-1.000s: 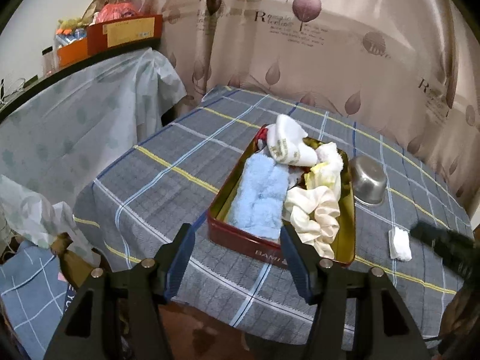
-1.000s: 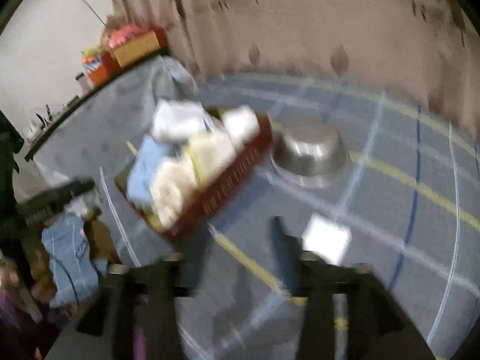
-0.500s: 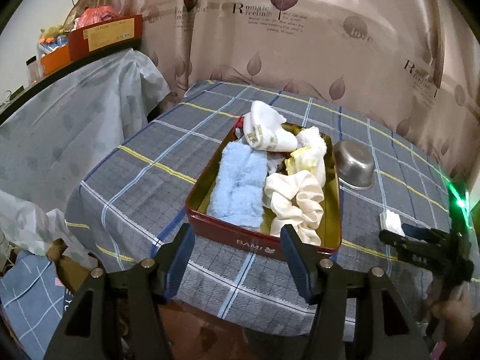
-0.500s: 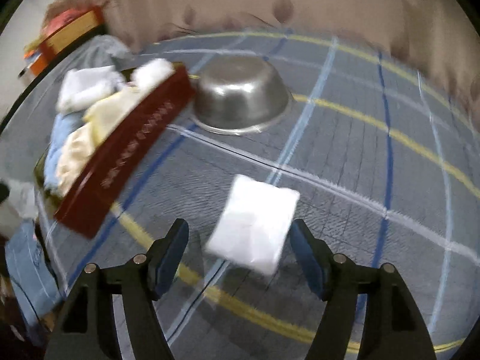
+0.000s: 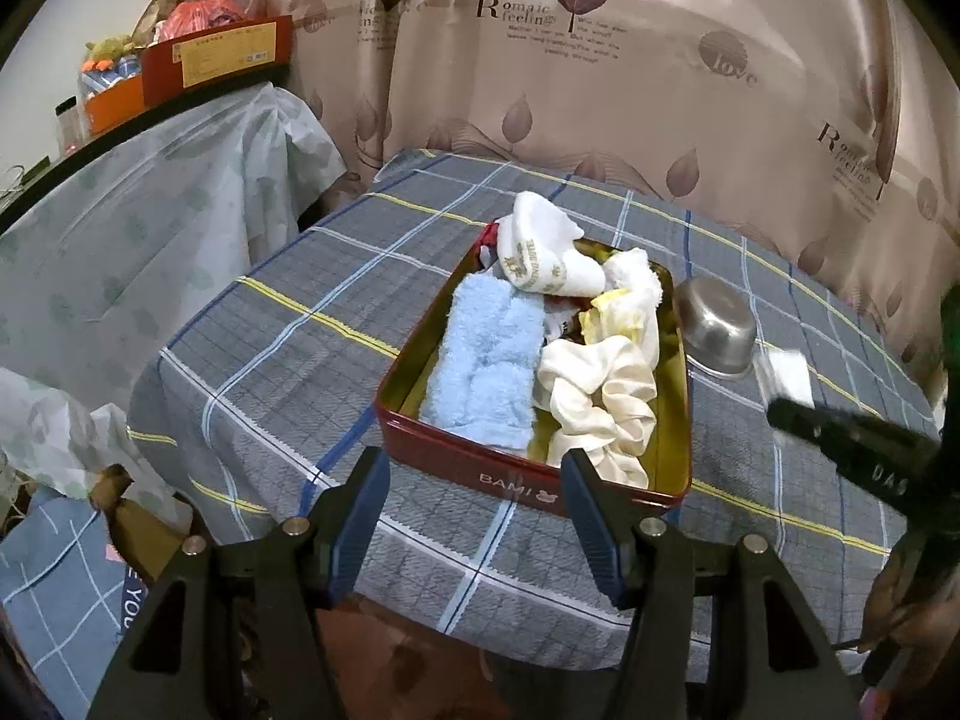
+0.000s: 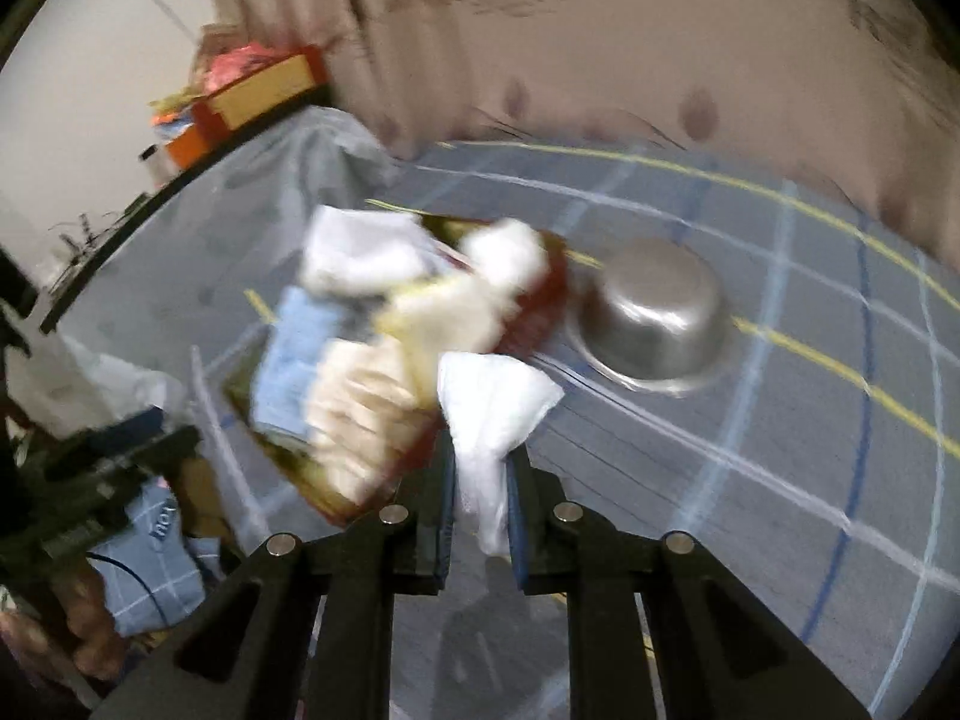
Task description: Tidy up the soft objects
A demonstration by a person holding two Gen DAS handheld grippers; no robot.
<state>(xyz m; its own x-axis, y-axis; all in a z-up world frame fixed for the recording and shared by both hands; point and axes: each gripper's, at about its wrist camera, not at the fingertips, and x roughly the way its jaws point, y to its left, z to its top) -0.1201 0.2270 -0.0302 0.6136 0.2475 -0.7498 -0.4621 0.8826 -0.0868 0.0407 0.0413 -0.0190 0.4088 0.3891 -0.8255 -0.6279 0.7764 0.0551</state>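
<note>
A red tin (image 5: 528, 483) on the checked table holds a blue towel (image 5: 486, 360), a white sock (image 5: 540, 255), a cream scrunchie (image 5: 600, 396) and other soft pieces. My left gripper (image 5: 474, 492) is open and empty at the tin's near wall. My right gripper (image 6: 478, 468) is shut on a white cloth (image 6: 489, 408), lifted above the table beside the tin (image 6: 540, 306). In the left wrist view the cloth (image 5: 786, 375) sits at the tip of the right gripper (image 5: 798, 414), right of the tin. The right wrist view is blurred.
An upturned steel bowl (image 5: 717, 324) stands right of the tin, also in the right wrist view (image 6: 654, 318). A covered shelf (image 5: 138, 222) with boxes (image 5: 222, 57) is at the left. A curtain (image 5: 600, 60) hangs behind the table. Bags (image 5: 66, 540) lie on the floor below the table's left edge.
My right gripper has closed on the white cloth and lifted it off the table toward the tin. My left gripper has stayed open, drifting slightly nearer the tin.
</note>
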